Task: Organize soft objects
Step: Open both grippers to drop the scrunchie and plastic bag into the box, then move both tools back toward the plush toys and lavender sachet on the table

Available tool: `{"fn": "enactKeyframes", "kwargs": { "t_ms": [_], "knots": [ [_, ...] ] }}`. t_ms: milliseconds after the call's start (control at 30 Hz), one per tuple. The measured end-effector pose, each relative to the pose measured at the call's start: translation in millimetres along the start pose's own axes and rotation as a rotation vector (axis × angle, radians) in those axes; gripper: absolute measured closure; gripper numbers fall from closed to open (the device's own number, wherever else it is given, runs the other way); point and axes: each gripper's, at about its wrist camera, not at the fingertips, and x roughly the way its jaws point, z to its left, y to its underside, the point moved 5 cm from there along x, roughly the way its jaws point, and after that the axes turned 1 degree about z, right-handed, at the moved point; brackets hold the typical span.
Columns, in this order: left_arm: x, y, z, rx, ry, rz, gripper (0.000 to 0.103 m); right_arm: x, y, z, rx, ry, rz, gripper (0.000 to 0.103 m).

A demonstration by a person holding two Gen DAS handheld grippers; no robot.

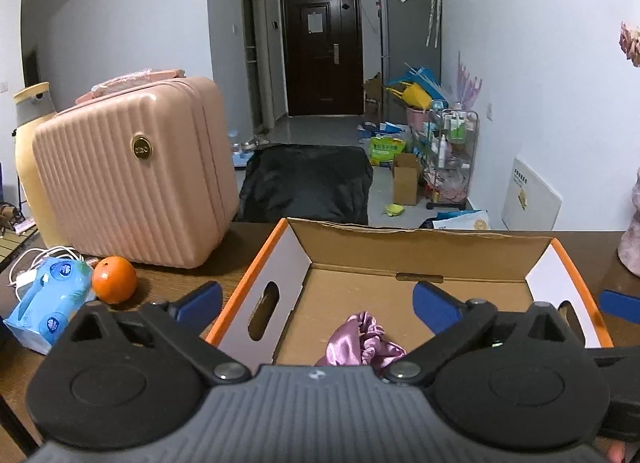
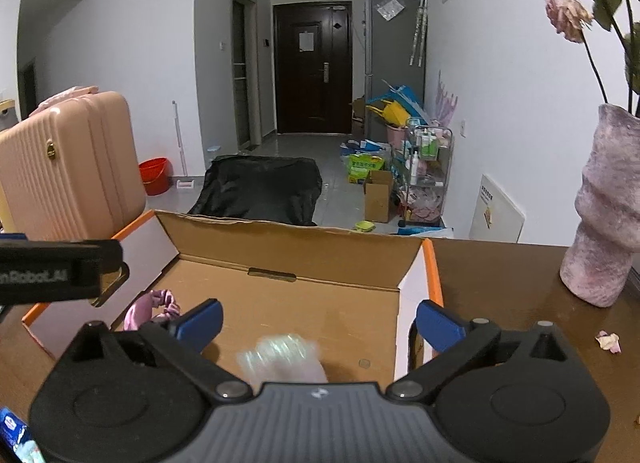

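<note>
An open cardboard box (image 1: 420,243) with orange edges sits on the dark wooden table. My left gripper (image 1: 320,303) is open above the box's left half, its blue pads wide apart. Just below it a pink satin scrunchie (image 1: 360,339) lies loose on the box floor. My right gripper (image 2: 320,321) is open over the box (image 2: 280,241) too. Under it is a pale, shiny, blurred soft thing (image 2: 280,357) on the box floor, with neither pad touching it. The scrunchie (image 2: 152,305) also shows at the left of the right wrist view.
A pink ribbed suitcase (image 1: 136,175) stands at the back left of the table. In front of it lie an orange (image 1: 114,279), a blue tissue pack (image 1: 48,303) and a white cable. A mauve vase (image 2: 604,215) with dried roses stands at the right, a petal (image 2: 608,341) beside it.
</note>
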Motion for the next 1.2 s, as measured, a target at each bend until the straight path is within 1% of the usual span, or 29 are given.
{"fn": "enactKeyframes", "kwargs": {
  "t_ms": [300,600,800,1200],
  "knots": [
    [-7,1,4,-0.005,0.016,0.009,0.0,-13,3,4,-0.019,0.007,-0.01,0.0],
    [-36,6,8,0.002,0.051,-0.017,0.0,-39,9,11,-0.033,0.007,-0.044,0.0],
    [-53,14,13,-0.003,0.071,-0.02,0.0,-57,22,15,-0.031,0.006,-0.054,0.0],
    [-95,36,32,-0.001,0.098,-0.051,0.0,-100,52,29,-0.014,0.006,-0.071,0.0]
  ]
}}
